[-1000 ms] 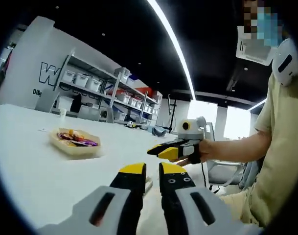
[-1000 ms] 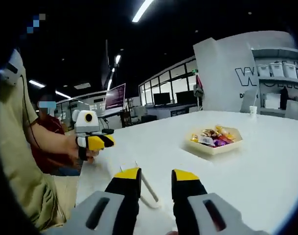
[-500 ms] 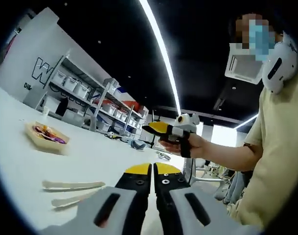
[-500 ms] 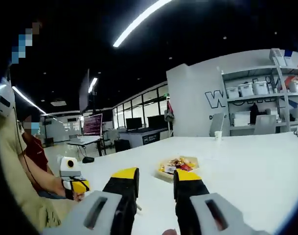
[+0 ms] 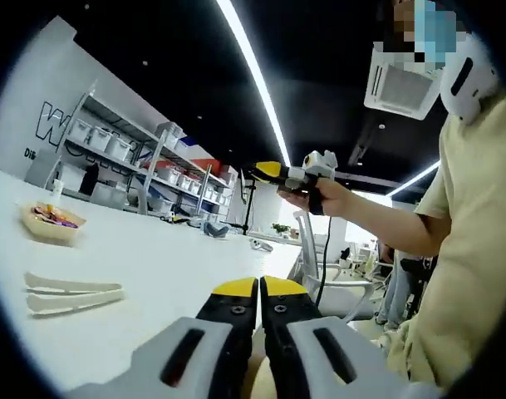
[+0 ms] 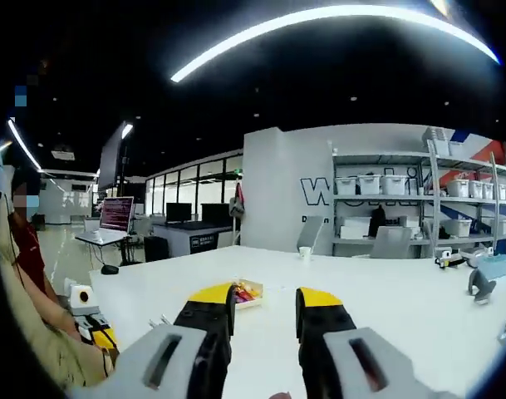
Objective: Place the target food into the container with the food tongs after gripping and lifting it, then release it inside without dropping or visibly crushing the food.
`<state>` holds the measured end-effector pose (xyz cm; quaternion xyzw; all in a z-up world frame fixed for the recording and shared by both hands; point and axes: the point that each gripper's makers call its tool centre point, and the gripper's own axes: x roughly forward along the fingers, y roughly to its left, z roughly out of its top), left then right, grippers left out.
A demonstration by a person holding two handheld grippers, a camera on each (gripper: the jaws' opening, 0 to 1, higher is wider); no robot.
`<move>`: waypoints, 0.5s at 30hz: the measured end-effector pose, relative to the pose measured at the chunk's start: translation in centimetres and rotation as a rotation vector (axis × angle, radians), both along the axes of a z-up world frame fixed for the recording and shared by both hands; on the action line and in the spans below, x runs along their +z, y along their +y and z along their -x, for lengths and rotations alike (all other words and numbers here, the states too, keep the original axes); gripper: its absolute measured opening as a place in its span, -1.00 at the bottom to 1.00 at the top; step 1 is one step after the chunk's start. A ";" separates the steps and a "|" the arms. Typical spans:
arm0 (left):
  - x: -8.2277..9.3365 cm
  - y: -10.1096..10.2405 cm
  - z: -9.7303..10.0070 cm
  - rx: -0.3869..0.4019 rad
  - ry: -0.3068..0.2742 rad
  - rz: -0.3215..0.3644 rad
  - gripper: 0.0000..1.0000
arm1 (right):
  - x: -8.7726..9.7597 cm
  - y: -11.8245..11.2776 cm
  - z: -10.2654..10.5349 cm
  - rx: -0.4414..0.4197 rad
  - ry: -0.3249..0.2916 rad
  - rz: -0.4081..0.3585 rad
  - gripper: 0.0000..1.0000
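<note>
The left gripper (image 5: 259, 287) is hovering clenched over the white table (image 5: 153, 266), the food tongs (image 5: 70, 293) lying on bare tabletop — the food tray (image 5: 49, 223) sitting well beyond. The right gripper (image 6: 265, 297), jaws parted and grasping nothing, is facing that tray (image 6: 247, 293) mid-table.

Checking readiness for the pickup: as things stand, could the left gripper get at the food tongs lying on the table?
Probably yes. The food tongs lie on bare white table ahead and left of the left gripper, with nothing between them. But its jaws are shut, so they would have to open first.
</note>
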<state>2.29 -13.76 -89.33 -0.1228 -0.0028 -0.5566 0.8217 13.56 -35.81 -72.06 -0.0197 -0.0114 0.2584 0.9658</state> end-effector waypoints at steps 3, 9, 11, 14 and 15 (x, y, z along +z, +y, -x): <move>0.1 -0.2 0.7 -0.007 -0.023 -0.021 -1.00 | 0.9 -1.9 0.6 -0.016 -0.011 0.005 -0.52; -1.4 0.2 2.1 -0.025 -0.084 -0.170 -1.00 | 1.3 -6.1 1.5 -0.093 0.005 0.047 -0.50; -1.3 0.8 2.2 -0.016 -0.086 -0.170 -0.99 | 1.0 -6.7 1.8 -0.107 0.022 0.053 -0.49; -1.9 2.5 2.5 0.004 -0.077 -0.212 -0.97 | 0.3 -7.7 1.9 -0.132 0.035 0.094 -0.47; -1.7 3.5 2.8 0.019 -0.030 -0.188 -0.94 | 0.0 -8.1 1.7 -0.141 0.048 0.088 -0.45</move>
